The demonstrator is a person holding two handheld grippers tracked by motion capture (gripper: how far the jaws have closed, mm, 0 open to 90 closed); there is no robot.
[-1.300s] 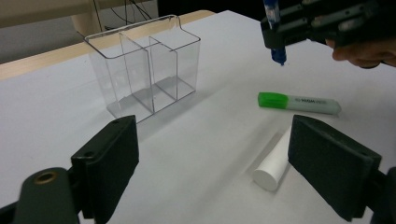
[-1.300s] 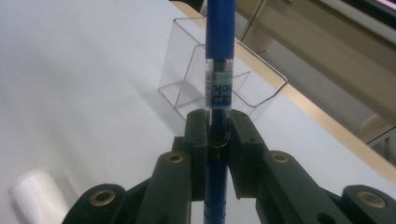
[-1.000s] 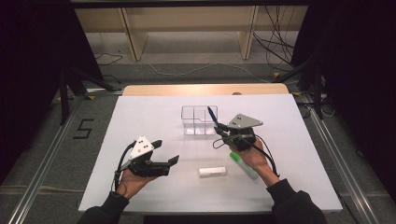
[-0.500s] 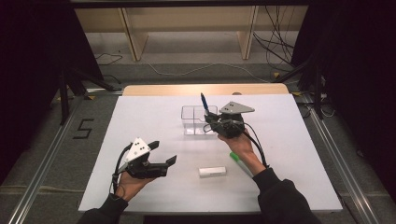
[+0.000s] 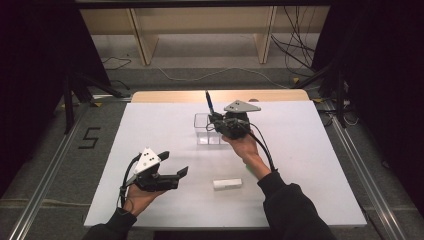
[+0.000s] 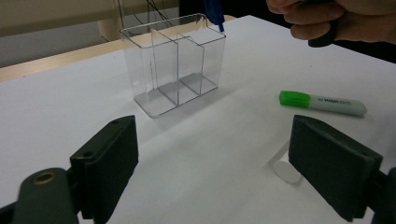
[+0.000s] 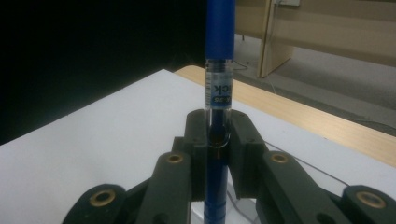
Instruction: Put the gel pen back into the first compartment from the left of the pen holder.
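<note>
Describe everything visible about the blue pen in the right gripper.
The blue pen is a slim stick pen with an opaque blue upper part and a clear barrel section bearing a printed label, partly legible, over a dark core. It looks like plastic. The right gripper has its jaws shut on the clear section, holding the pen upright along the jaws. In the high view it stands above the far right end of the clear plastic organizer; whether its lower end is inside a compartment cannot be told.
</note>
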